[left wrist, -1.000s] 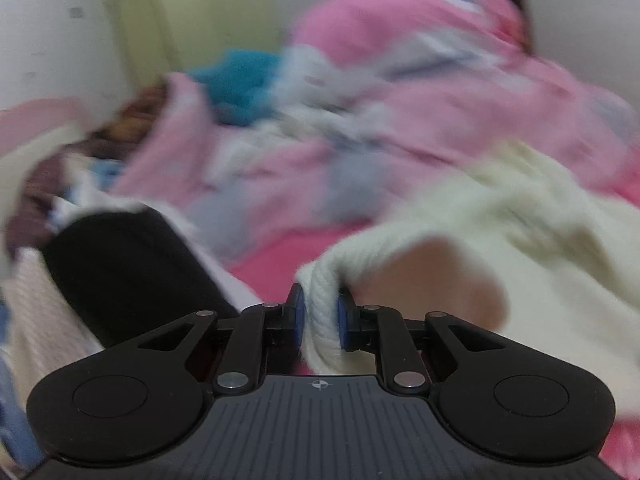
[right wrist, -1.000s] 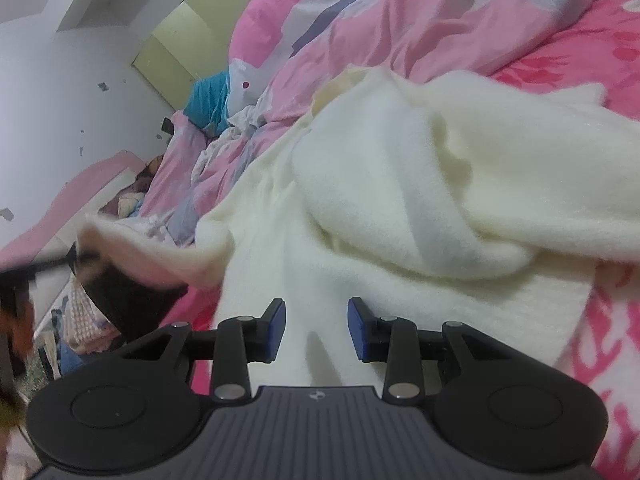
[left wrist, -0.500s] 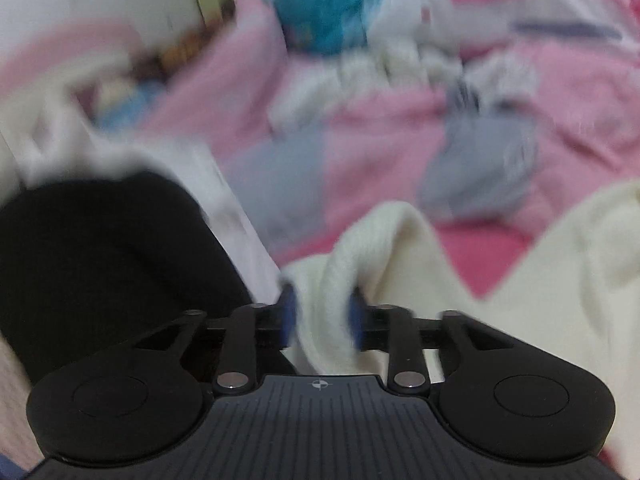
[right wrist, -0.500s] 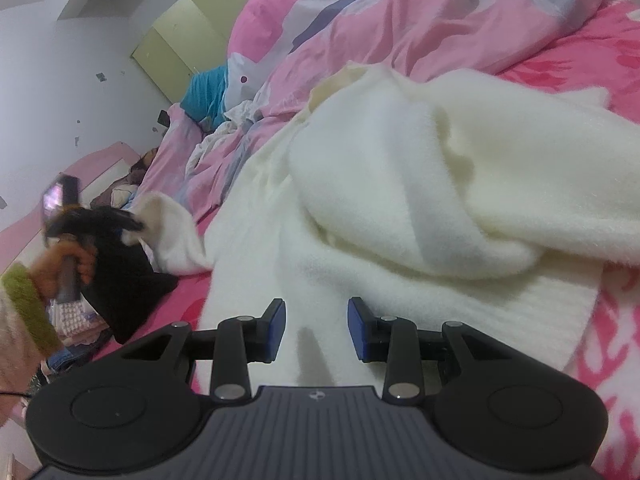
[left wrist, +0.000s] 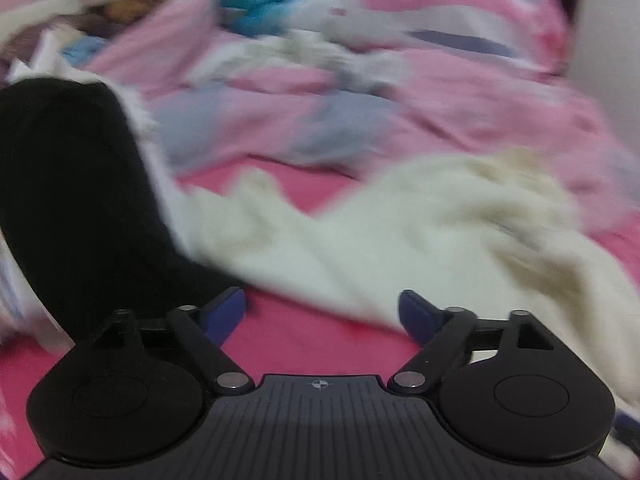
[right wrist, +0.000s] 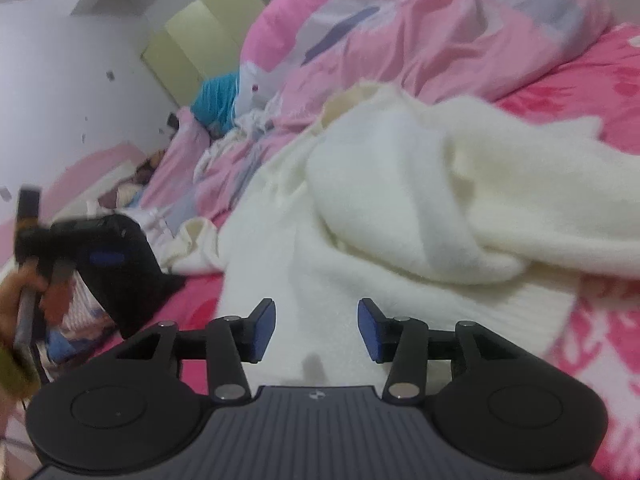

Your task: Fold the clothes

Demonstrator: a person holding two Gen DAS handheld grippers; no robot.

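We see a cream knitted sweater (right wrist: 400,208) lying rumpled across a bed with a hot-pink patterned sheet (right wrist: 608,344), one sleeve (right wrist: 192,248) trailing out toward a black garment (right wrist: 132,280) at the bed's edge. Behind it a pink-and-grey duvet (right wrist: 400,32) is heaped up, with a teal cloth (right wrist: 216,100) near the pale green wardrobe (right wrist: 200,36).

Our left gripper (left wrist: 322,312) hangs over bare pink sheet, its jaws opening wide with nothing between the blue pads (left wrist: 224,312); the sweater's sleeve (left wrist: 280,232) lies just beyond them (the left wrist view is smeared with blur, so finer detail escapes us). In the right wrist view that same gripper appears at the far left, held in a hand (right wrist: 24,292) just beside the black garment.

Our right gripper (right wrist: 316,330) sits low over the sweater's ribbed lower part, its jaws opening too. The knit lies under the gap between the fingers (right wrist: 262,330), but the pads press on nothing.
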